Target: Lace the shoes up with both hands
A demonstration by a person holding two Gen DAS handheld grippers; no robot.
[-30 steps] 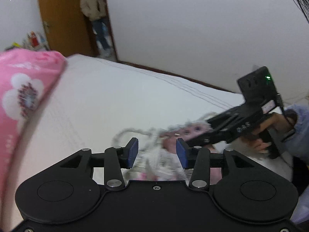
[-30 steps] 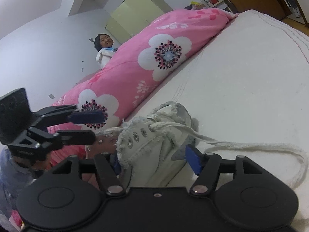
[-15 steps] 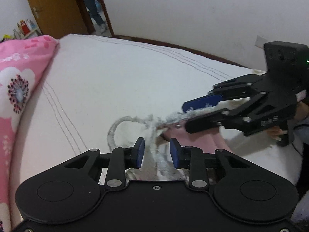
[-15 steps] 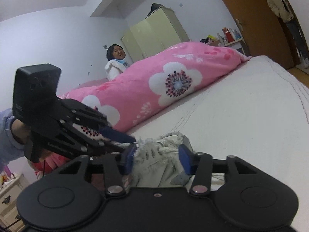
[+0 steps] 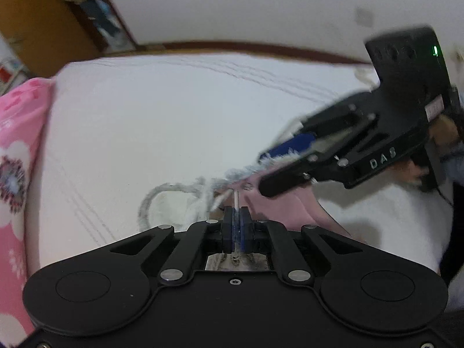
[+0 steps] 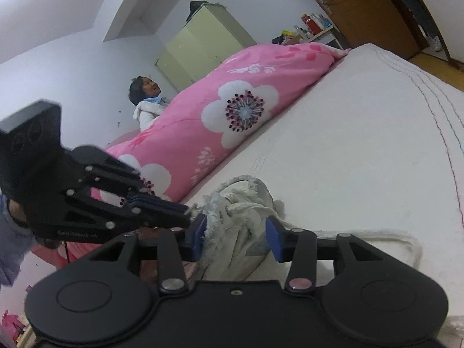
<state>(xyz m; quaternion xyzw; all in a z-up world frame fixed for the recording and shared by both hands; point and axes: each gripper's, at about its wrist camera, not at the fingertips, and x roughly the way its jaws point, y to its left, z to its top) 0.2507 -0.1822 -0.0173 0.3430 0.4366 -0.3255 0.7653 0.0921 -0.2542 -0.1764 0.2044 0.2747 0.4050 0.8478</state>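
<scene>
Nearest in the left wrist view, the left gripper (image 5: 236, 226) has its 2 blue pads pressed together on a thin, pale, rod-like lace tip (image 5: 236, 200), which pokes out just past them. That tip looks stiff, so it is probably the best place to hold for feeding an eyelet. Behind it, the thick, fuzzy white cotton lace (image 5: 150, 200) lies in a limp loop on the left; it looks soft and light, likely to flop and snag, not slip. Just beyond, the grey-white canvas shoe with frayed edges (image 6: 240, 203) rests on the near part of the white quilted bed (image 5: 145, 130). It looks light and squashy, so it needs steadying by the upper. The right gripper (image 6: 236, 232) straddles that upper with its jaws opening. Its left pad touches the frayed edge, and its right pad seems just clear of the shoe's side, so it appears to have no firm grip. Far left lies a pink quilt with white flowers (image 6: 246, 110).
</scene>
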